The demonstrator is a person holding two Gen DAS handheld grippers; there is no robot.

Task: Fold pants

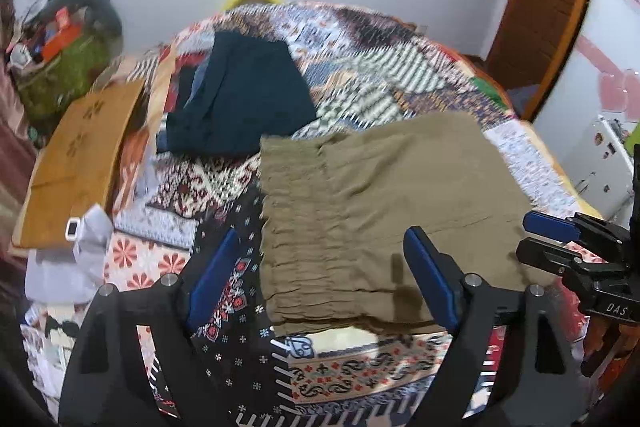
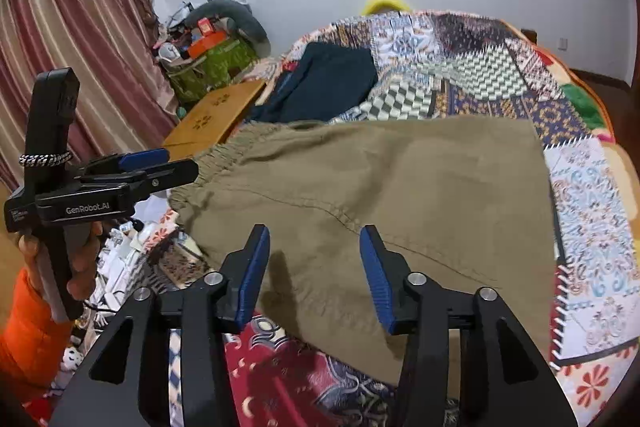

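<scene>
Olive-green pants (image 1: 384, 203) lie folded flat on the patchwork bedspread, elastic waistband to the left; they also show in the right wrist view (image 2: 400, 195). My left gripper (image 1: 320, 271) is open and empty, hovering just above the waistband end near the front edge. My right gripper (image 2: 314, 267) is open and empty, above the pants' near edge. The right gripper shows at the right edge of the left wrist view (image 1: 560, 239); the left gripper shows at the left of the right wrist view (image 2: 160, 167).
A pile of dark navy clothes (image 1: 244, 95) lies further back on the bed (image 1: 400, 59). A wooden board (image 1: 80, 155) and a cluttered green bag (image 1: 64, 67) stand to the left. Curtains (image 2: 72, 47) hang at the far left. White items (image 1: 72, 259) lie at the bed's left edge.
</scene>
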